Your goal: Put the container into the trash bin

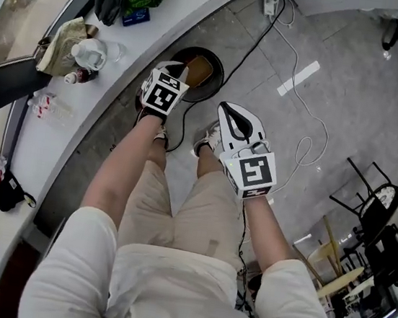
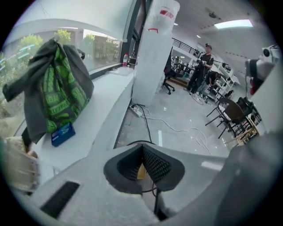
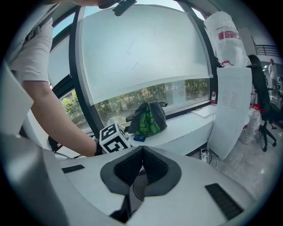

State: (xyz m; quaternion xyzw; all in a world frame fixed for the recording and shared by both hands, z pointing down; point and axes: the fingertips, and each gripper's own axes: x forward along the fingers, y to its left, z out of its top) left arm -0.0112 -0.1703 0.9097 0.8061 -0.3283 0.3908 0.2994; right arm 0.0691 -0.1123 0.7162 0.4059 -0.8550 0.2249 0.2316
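shirt [image 1: 166, 296] filled the lower head view, on the near side of the bin [image 1: 221, 77]. left gripper [image 2: 142, 150], at the bin's near edge: pads pressed together, nothing between them. right gripper [image 3: 142, 152], beside the bin: likewise clenched on nothing. container [image 1: 199, 69], tan, lay inside the bin. judged light and thin-walled, probably card, easily crushed; for any regrasp, pinch one side wall near its rim, gently. nothing else seen in the bin. cable [image 1: 251, 49] ran from the bin's far side. task judged done.
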